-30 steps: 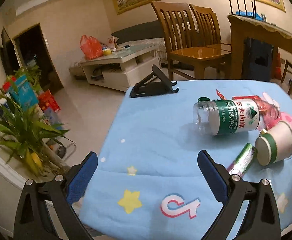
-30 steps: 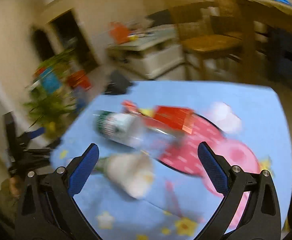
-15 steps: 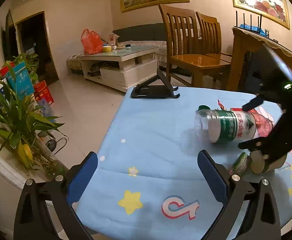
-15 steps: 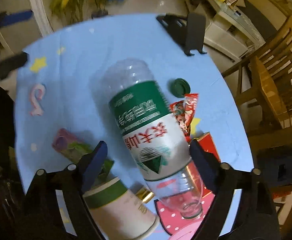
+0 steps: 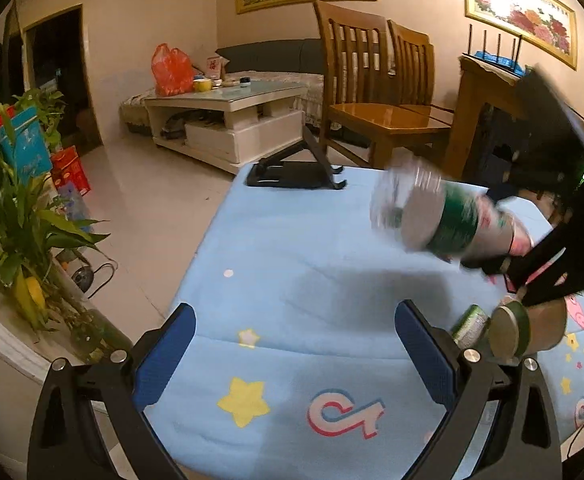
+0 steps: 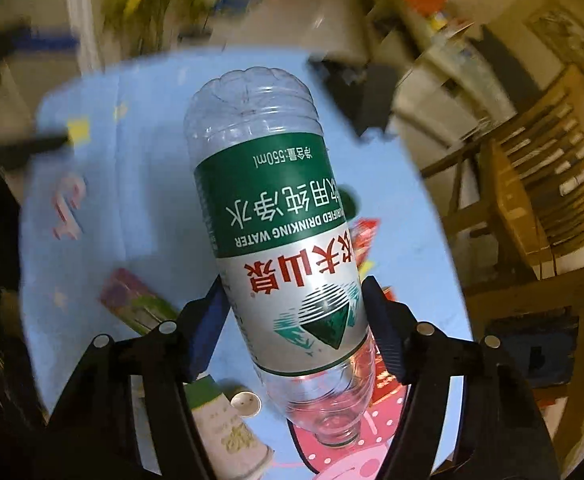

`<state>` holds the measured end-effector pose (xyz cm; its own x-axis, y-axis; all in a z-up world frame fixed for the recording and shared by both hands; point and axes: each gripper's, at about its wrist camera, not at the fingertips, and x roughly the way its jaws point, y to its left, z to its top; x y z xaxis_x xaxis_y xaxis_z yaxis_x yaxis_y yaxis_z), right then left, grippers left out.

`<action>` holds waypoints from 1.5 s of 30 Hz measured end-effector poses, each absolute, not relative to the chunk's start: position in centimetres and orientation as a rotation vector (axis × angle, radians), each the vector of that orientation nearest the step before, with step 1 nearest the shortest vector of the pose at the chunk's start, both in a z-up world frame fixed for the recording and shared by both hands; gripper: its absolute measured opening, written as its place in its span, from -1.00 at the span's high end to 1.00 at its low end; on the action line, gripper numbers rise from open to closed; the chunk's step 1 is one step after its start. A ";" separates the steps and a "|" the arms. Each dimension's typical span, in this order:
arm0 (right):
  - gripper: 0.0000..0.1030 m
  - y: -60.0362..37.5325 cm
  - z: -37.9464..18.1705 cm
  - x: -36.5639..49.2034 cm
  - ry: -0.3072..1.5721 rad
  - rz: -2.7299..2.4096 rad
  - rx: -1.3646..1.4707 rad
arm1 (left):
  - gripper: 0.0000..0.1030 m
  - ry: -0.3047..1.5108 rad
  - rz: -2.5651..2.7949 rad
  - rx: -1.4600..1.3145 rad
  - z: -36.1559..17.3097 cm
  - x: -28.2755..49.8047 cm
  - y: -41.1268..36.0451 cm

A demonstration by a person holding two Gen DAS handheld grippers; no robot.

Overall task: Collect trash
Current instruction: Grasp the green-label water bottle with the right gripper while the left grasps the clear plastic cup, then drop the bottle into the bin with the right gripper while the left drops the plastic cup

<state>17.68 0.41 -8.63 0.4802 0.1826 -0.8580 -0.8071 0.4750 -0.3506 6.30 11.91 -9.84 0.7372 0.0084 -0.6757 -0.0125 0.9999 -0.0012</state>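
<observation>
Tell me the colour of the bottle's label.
Green above, silver-white below with red characters on the bottle; right wrist view.

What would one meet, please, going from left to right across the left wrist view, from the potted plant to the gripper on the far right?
Potted plant → orange plastic bag → black folding stand → water bottle → paper cup → right gripper, its jaws having just been closing, now shut on the bottle.

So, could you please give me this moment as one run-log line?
right gripper: jaws just closing, now clamped on water bottle, lifted off blue cloth | left gripper: open, empty | paper cup: left lying
</observation>
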 end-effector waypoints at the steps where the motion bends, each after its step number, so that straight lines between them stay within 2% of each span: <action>1: -0.27 -0.5 -7.4 17.4 0.820 0.699 -0.815 | -0.87 0.736 -0.006 -0.001 -9.8 6.2 11.6; 4: -0.27 -4.1 -3.9 16.5 0.717 0.662 -0.635 | -0.87 0.700 -0.072 0.045 -9.3 5.4 9.8; 9: -0.27 -15.3 -0.2 12.7 0.598 0.617 -0.152 | -0.87 0.713 -0.226 0.109 -9.7 4.4 6.6; 13: -0.27 -25.0 -2.0 8.7 0.568 0.581 0.171 | -0.87 0.740 -0.394 0.139 -10.1 3.0 3.7; 17: -0.27 -31.5 -5.2 5.7 0.566 0.535 0.343 | -0.87 0.802 -0.491 0.115 -11.0 2.3 1.1; 20: -0.27 -34.4 -6.8 5.4 0.576 0.519 0.422 | -0.87 0.863 -0.492 0.138 -12.8 2.5 -1.1; 23: -0.27 -35.6 -6.7 4.9 0.567 0.525 0.441 | -0.86 0.849 -0.497 0.204 -13.2 2.1 -2.8; 25: -0.27 -36.2 -6.5 4.6 0.553 0.535 0.449 | -0.60 0.896 -0.497 0.217 -14.3 2.8 -3.4; 26: -0.27 -36.7 -6.4 4.3 0.546 0.539 0.455 | -0.22 0.931 -0.503 0.212 -14.9 3.5 -3.6; 27: -0.27 -36.5 -6.6 4.2 0.543 0.539 0.455 | 0.02 0.977 -0.508 0.206 -15.7 4.1 -3.8; 29: -0.27 -36.7 -6.5 4.0 0.531 0.535 0.448 | 0.08 0.986 -0.492 0.208 -16.0 4.5 -3.8; 35: -0.28 -38.0 -6.4 3.2 0.497 0.505 0.482 | 0.09 0.986 -0.429 0.182 -15.7 4.5 -3.6; 41: -0.28 -40.4 -6.4 2.7 0.480 0.433 0.513 | 0.09 0.895 -0.314 0.193 -11.9 3.4 -2.3; 45: -0.28 -44.7 -5.8 0.9 0.400 0.277 0.542 | 0.09 0.836 -0.322 0.155 -8.7 3.6 -2.2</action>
